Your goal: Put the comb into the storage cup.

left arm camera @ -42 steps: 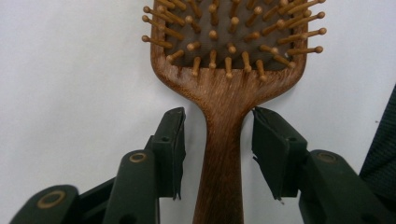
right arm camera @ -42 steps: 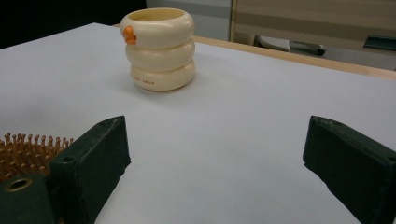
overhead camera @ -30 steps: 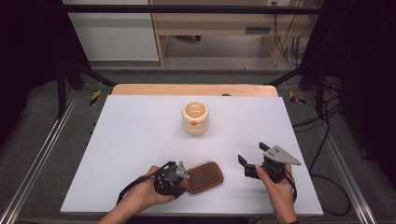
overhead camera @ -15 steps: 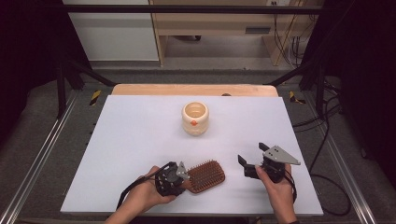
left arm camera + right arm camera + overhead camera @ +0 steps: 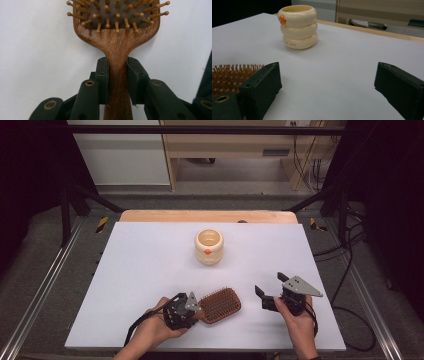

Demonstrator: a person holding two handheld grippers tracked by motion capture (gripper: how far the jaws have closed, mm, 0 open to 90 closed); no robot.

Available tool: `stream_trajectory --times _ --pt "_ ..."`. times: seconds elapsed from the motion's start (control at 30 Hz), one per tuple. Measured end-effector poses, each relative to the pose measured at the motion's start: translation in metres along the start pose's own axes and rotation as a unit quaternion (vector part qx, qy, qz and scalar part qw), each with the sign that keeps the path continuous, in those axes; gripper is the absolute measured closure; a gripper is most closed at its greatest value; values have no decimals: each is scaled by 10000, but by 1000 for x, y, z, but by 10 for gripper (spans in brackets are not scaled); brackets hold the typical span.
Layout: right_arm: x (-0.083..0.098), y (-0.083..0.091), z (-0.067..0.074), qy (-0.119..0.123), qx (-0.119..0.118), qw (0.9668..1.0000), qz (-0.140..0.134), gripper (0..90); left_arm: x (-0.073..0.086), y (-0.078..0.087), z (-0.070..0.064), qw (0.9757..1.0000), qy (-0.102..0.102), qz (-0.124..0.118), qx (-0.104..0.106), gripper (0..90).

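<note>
A brown wooden hairbrush (image 5: 220, 305) lies bristles up near the front of the white table (image 5: 150, 270). My left gripper (image 5: 196, 309) is shut on its handle. In the left gripper view both pads (image 5: 103, 75) press the narrow neck of the hairbrush (image 5: 117, 42) from either side. My right gripper (image 5: 270, 284) stands open to the right of the brush, with nothing between its fingers. Through the right gripper (image 5: 328, 77) I see bare table, the brush bristles (image 5: 229, 75) at the left and a cream ringed cup (image 5: 298, 26) beyond. The cup (image 5: 209, 246) stands upright mid-table.
A wooden strip (image 5: 207, 216) runs along the table's far edge. Metal rails (image 5: 45, 285) flank both sides, and cables (image 5: 345, 270) trail at the right. Open white surface lies between the cup and the grippers and across the left half.
</note>
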State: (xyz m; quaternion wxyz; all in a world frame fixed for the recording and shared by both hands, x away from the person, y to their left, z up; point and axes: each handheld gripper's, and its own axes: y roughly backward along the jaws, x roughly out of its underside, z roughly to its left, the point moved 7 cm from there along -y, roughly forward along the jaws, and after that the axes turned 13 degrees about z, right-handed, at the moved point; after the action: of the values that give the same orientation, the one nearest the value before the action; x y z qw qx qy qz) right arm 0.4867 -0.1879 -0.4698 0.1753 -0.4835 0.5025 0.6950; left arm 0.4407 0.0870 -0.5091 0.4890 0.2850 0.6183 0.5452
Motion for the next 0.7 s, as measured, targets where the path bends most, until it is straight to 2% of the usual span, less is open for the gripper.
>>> stream_trajectory --times 0.13,0.23,0.33,0.43,0.5,0.63,0.7 --pt "-2 1 2 -26 -70 9999 -73 73 -2 7 8 9987 132 -405 -270 724" --pt "-6 5 3 -69 -177 9995 -239 72 -3 10 14 9964 206 -639 -523 724" --pt "-9 8 5 -187 -270 9986 -403 72 -2 10 16 9934 203 -923 -645 724" --pt "-11 10 5 -348 -318 9974 -553 74 0 8 17 9912 258 -1070 -742 724" --pt "-13 13 6 -367 -341 9969 -608 75 -1 6 18 9896 312 -1191 -750 724" --pt "-17 16 8 -377 -433 9956 -734 75 -4 3 20 9881 316 -1251 -835 724" --pt "-18 16 9 -407 -501 9950 -766 76 -3 3 19 9863 357 -1350 -873 724"
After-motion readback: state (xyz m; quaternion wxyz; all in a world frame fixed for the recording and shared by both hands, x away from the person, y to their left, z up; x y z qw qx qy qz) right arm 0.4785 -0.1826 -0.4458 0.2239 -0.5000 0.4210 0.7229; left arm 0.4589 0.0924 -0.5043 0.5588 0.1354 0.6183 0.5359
